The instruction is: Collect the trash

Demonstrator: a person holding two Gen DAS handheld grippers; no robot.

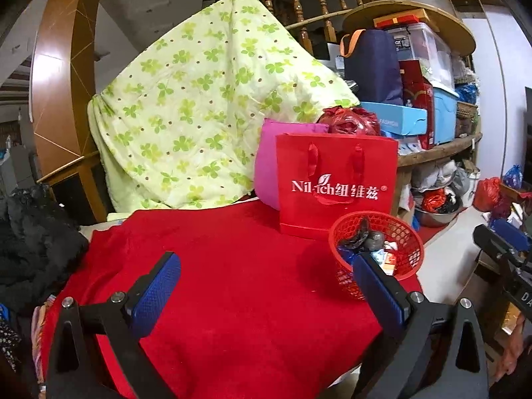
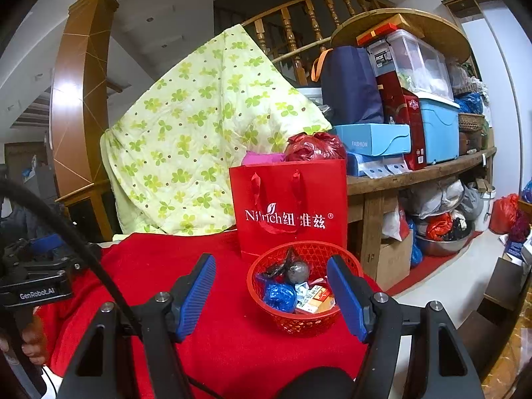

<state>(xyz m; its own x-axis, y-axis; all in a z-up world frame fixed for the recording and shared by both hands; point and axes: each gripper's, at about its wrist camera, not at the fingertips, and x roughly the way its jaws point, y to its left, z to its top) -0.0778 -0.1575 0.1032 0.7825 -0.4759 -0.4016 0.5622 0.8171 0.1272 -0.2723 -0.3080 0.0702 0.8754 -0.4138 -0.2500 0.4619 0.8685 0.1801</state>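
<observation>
Both the left tongs (image 1: 266,279) and right tongs (image 2: 271,286) gape wide, empty, near the red basket (image 2: 304,322) of trash in front of the red bag (image 2: 289,206).

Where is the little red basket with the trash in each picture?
Left wrist view: the red basket sits low on the right, partly behind the left tool's right finger.
Right wrist view: the red basket sits low in the middle, between the open fingers of the right tool.
Shared landmark: the red paper bag stands upright just behind it on the red cloth.
</observation>
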